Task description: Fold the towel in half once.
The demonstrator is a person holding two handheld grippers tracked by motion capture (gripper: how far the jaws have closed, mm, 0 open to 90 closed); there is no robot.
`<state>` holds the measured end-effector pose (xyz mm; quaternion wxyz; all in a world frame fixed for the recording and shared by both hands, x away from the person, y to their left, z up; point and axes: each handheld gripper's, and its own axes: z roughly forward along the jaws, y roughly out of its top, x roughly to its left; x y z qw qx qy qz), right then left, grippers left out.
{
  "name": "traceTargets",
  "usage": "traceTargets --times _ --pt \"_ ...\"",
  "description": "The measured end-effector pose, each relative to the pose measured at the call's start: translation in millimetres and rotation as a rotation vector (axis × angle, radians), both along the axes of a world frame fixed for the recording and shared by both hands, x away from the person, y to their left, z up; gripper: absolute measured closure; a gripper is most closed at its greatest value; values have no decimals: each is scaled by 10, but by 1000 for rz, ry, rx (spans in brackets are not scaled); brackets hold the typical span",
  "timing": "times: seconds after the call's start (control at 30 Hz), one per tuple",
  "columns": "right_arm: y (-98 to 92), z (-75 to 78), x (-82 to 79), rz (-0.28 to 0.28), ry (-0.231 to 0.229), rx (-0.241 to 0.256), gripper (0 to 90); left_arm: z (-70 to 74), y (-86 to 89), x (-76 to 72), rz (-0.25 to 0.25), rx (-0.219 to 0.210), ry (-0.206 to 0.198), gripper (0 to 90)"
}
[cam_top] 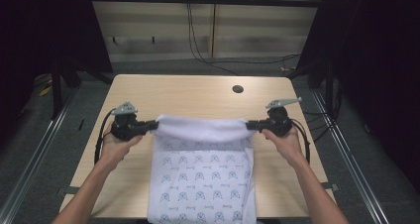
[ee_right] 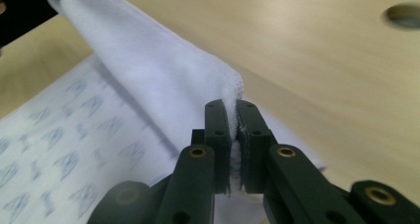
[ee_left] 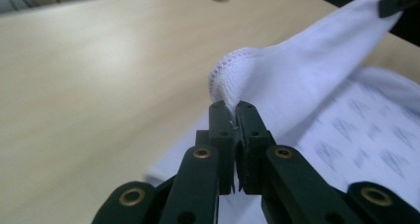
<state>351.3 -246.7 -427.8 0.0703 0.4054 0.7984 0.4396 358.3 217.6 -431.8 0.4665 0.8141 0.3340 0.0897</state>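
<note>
A white cloth (cam_top: 202,177) with a blue printed pattern lies on the wooden table (cam_top: 188,95), its near part hanging over the front edge. Its far edge is lifted and stretched between both grippers, plain white side up. My left gripper (cam_top: 152,126) is shut on the cloth's left corner; in the left gripper view the stitched hem of the cloth (ee_left: 277,80) rises out of the closed jaws of the left gripper (ee_left: 232,106). My right gripper (cam_top: 250,125) is shut on the right corner, and the cloth (ee_right: 148,70) runs away from the right gripper (ee_right: 231,105) toward the other hand.
A round cable hole (cam_top: 237,89) sits in the table's far right part. Bare tabletop lies beyond the cloth. Cables (cam_top: 198,45) trail on the floor behind the table, and dark curtains stand on both sides.
</note>
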Motion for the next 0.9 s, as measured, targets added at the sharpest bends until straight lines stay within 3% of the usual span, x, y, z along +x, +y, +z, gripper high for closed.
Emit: traceTargets --times 0.27,0.33,0.43,0.53,0.63,0.73,0.9 --pt "287 -336 -613 118 83 -55 849 -245 -8 -616 -89 -11 92 872" --pt "324 -373 -745 135 98 -35 849 -316 -24 -745 -115 -18 124 872" --pt "382 -452 -891 158 127 -85 848 -461 -101 -880 -152 58 162 870" --pt "329 -553 -993 146 164 -100 848 -614 -150 -937 -161 121 204 870" --pt "236 -610 -1068 118 186 -142 849 -631 -165 -947 -158 140 183 871" --pt "127 -621 -1106 80 201 -139 850 -630 -233 -907 -135 163 150 873" --pt "28 -611 -1053 41 188 -170 851 -635 -424 -704 -120 198 100 873"
